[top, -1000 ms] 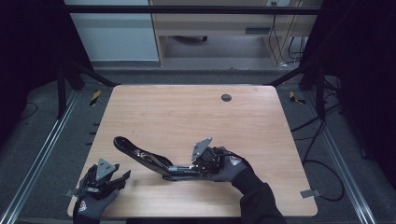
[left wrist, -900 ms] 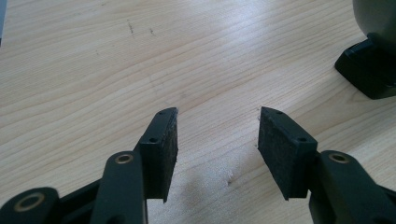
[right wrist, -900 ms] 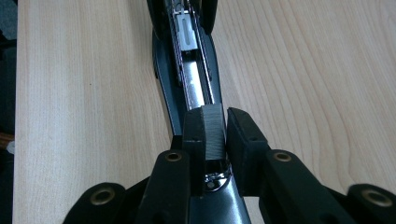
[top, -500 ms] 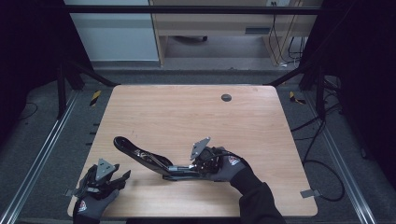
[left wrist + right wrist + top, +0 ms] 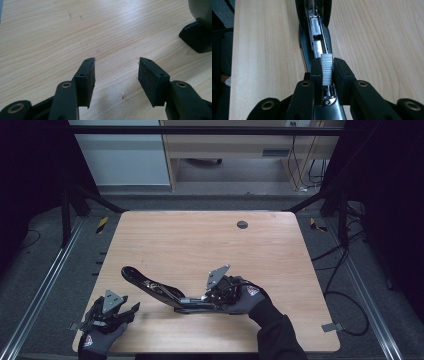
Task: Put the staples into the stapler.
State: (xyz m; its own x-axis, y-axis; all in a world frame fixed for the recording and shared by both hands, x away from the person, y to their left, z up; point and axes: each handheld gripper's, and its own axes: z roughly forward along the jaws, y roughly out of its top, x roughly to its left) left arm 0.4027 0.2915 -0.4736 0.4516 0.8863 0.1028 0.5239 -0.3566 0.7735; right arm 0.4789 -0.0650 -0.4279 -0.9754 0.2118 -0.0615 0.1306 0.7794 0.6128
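One open stapler [image 5: 160,292], one strip of staples [image 5: 326,68], two tools, one table [image 5: 200,245]

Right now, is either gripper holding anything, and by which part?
The right gripper pinches a silver ribbed strip of staples by its flat sides, above the open black stapler's metal channel. The left gripper is open, holding nothing.

You've got no legible text, brand or nos. anywhere. The gloves [image 5: 248,291] carry small red-and-white round badges on the backs, too small to read. Yellow-black hazard-stripe tape [image 5: 101,224] sits on the floor off the bench's far left corner; no wording on it.
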